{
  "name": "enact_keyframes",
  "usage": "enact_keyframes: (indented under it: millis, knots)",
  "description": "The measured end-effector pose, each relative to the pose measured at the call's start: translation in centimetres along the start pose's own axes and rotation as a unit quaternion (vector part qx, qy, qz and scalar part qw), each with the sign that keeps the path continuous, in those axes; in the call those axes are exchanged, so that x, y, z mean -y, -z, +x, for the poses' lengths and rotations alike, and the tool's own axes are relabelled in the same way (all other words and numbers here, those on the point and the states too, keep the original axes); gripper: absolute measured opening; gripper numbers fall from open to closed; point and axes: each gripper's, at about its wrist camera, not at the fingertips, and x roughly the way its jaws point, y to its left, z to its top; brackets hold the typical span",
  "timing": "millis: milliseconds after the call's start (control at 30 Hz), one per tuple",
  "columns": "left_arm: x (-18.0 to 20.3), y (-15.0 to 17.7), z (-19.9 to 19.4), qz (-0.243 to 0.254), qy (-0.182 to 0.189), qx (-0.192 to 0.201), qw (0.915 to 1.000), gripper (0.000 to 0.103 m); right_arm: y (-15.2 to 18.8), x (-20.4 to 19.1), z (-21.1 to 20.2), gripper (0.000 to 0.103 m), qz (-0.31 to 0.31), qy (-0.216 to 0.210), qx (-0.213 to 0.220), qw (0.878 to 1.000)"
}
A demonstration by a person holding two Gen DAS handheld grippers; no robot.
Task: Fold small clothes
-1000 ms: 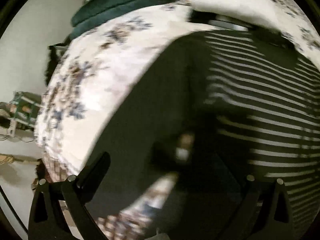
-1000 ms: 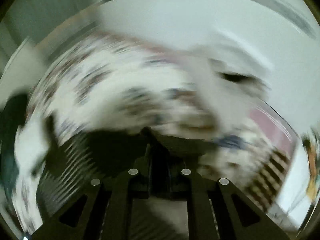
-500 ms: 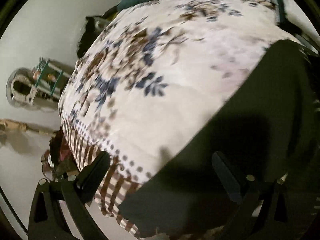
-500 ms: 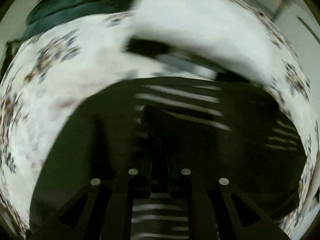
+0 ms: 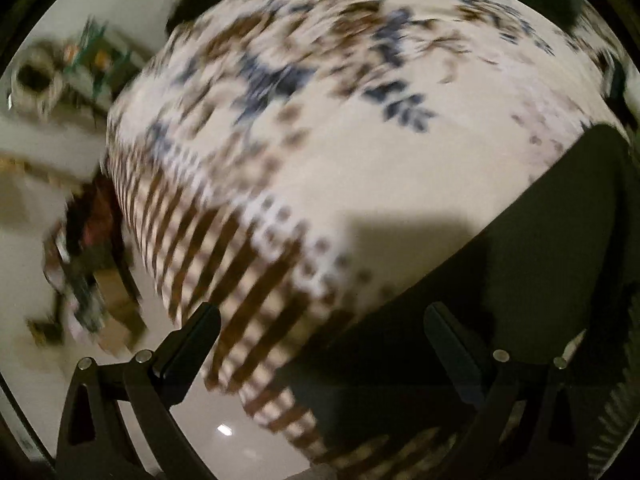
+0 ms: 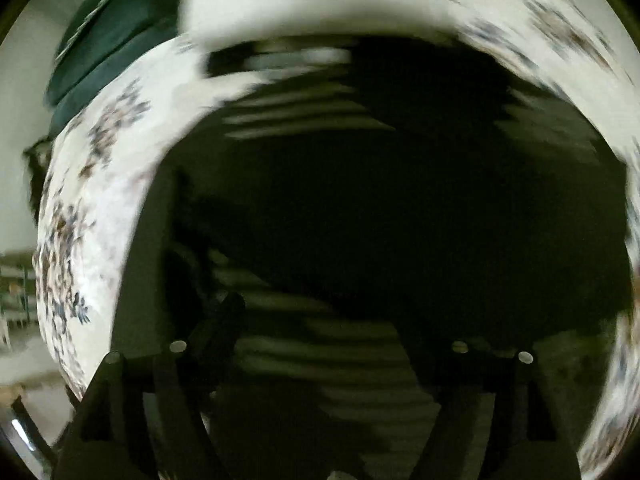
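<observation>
A dark garment with thin white stripes [image 6: 360,200] lies spread on the floral bedspread [image 6: 100,200]. My right gripper [image 6: 332,340] hangs just above it, its jaws opening wide, and the striped cloth lies loose below the fingers without being pinched. In the left wrist view only the garment's plain dark edge [image 5: 540,260] shows, at the right. My left gripper [image 5: 320,332] is open and holds nothing. It points down over the striped border of the bedspread [image 5: 320,140] near the bed's edge, with its right finger [image 5: 448,332] over the dark cloth. Both views are blurred.
A dark green cushion [image 6: 112,40] and a white pillow [image 6: 300,0] lie at the far side of the bed. Pale floor [image 5: 200,420] shows below the bed's edge, with cluttered items [image 5: 80,272] and a rack [image 5: 92,52] at the left.
My right gripper went from shut on the dark cloth to wide open, and the cloth now lies flat. My left gripper slid sideways off the garment toward the bed's edge, still open.
</observation>
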Motion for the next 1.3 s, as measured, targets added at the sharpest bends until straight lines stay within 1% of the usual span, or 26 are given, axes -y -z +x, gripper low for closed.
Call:
enact_keyframes:
  millis: [33, 100, 200, 233, 333, 367, 433, 467, 500, 533, 567, 600, 633, 667, 733, 833, 900, 933, 1000, 1067, 1133, 1167, 1200, 1233, 1267, 1300]
  knots:
    - [-1.4, 0.6, 0.3, -0.019, 0.017, -0.011, 0.9996, 0.103, -0.5, 0.9, 0.3, 0.078, 0.012, 0.01, -0.006, 1.0]
    - [-3.6, 2.0, 1.1, -0.054, 0.032, -0.026, 0.9977, 0.103, 1.3, 4.0, -0.2, 0.078, 0.032, 0.029, -0.018, 0.999]
    - [-6.3, 3.9, 2.6, -0.109, 0.055, -0.046, 0.9914, 0.103, 3.4, 6.9, 0.5, 0.078, 0.034, 0.064, -0.037, 0.997]
    - [-7.0, 4.4, 3.4, -0.125, 0.063, -0.054, 0.9887, 0.103, 3.7, 7.7, 0.8, 0.078, 0.035, 0.068, -0.043, 0.996]
    - [-7.9, 5.2, 5.5, -0.155, 0.09, -0.078, 0.9807, 0.103, 5.5, 8.6, 2.2, 0.078, 0.046, 0.058, -0.064, 0.995]
    - [-7.9, 5.4, 6.3, -0.164, 0.108, -0.09, 0.9764, 0.103, 5.9, 8.5, 2.7, 0.078, 0.047, 0.056, -0.069, 0.995]
    - [-7.2, 5.7, 7.8, -0.177, 0.13, -0.11, 0.9695, 0.103, 6.9, 8.0, 3.5, 0.078, 0.043, 0.047, -0.078, 0.995]
    - [-6.6, 5.7, 8.4, -0.178, 0.137, -0.116, 0.9674, 0.098, 7.3, 7.7, 3.8, 0.078, 0.038, 0.045, -0.081, 0.995]
    - [-6.0, 5.7, 8.8, -0.176, 0.141, -0.12, 0.9667, 0.081, 7.6, 7.3, 3.9, 0.078, 0.032, 0.048, -0.082, 0.995]
    - [-5.4, 5.5, 8.9, -0.171, 0.146, -0.121, 0.9668, 0.069, 7.9, 7.1, 4.0, 0.078, 0.026, 0.049, -0.081, 0.995]
    - [-4.5, 5.2, 8.5, -0.155, 0.142, -0.111, 0.9713, 0.046, 8.2, 6.9, 4.0, 0.078, 0.022, 0.049, -0.082, 0.995]
    - [-3.8, 4.9, 8.0, -0.142, 0.135, -0.102, 0.9754, 0.017, 8.5, 6.6, 3.9, 0.078, 0.017, 0.049, -0.082, 0.995]
    - [-3.5, 4.6, 7.3, -0.133, 0.127, -0.09, 0.9789, 0.005, 8.9, 6.5, 3.7, 0.078, 0.011, 0.052, -0.08, 0.995]
    - [-3.9, 4.2, 6.4, -0.142, 0.132, -0.074, 0.9783, 0.004, 9.1, 6.4, 3.6, 0.078, 0.006, 0.053, -0.079, 0.995]
    - [-5.3, 3.4, 4.9, -0.17, 0.152, -0.047, 0.9726, 0.003, 9.7, 6.2, 3.1, 0.078, -0.008, 0.056, -0.073, 0.996]
    - [-8.5, 0.5, 2.4, -0.204, 0.172, -0.001, 0.9638, 0.003, 10.6, 6.2, 2.3, 0.078, -0.024, 0.059, -0.066, 0.996]
    - [-10.1, -1.4, 1.9, -0.212, 0.175, 0.02, 0.9613, 0.003, 11.2, 6.7, 1.6, 0.078, -0.027, 0.058, -0.059, 0.996]
    - [-11.0, -2.7, 1.9, -0.219, 0.174, 0.031, 0.9596, 0.003, 11.4, 6.9, 1.4, 0.078, -0.026, 0.056, -0.057, 0.996]
    - [-12.5, -4.3, 2.5, -0.235, 0.169, 0.047, 0.9559, 0.004, 11.8, 7.4, 0.9, 0.078, -0.022, 0.053, -0.054, 0.997]
    - [-13.5, -5.6, 3.9, -0.254, 0.18, 0.046, 0.9494, 0.008, 12.2, 7.4, 0.7, 0.078, -0.021, 0.047, -0.054, 0.997]
    - [-14.1, -5.8, 5.3, -0.271, 0.191, 0.025, 0.943, 0.008, 12.7, 7.7, 0.2, 0.078, -0.026, 0.047, -0.052, 0.997]
    - [-14.4, -5.5, 6.2, -0.282, 0.205, 0.006, 0.9371, 0.014, 13.0, 7.7, 0.1, 0.078, -0.029, 0.046, -0.052, 0.997]
    - [-14.6, -5.0, 6.6, -0.292, 0.215, -0.004, 0.932, 0.024, 13.8, 8.1, -0.4, 0.078, -0.033, 0.044, -0.051, 0.997]
    - [-14.4, -3.9, 6.7, -0.307, 0.227, -0.016, 0.924, 0.031, 14.2, 8.3, -0.7, 0.078, -0.034, 0.044, -0.05, 0.997]
    - [-14.1, -2.8, 6.6, -0.319, 0.238, -0.024, 0.9171, 0.046, 14.9, 8.9, -1.2, 0.078, -0.035, 0.043, -0.049, 0.997]
    - [-13.9, -1.4, 6.5, -0.333, 0.253, -0.029, 0.9078, 0.059, 15.5, 9.3, -1.5, 0.078, -0.034, 0.041, -0.049, 0.997]
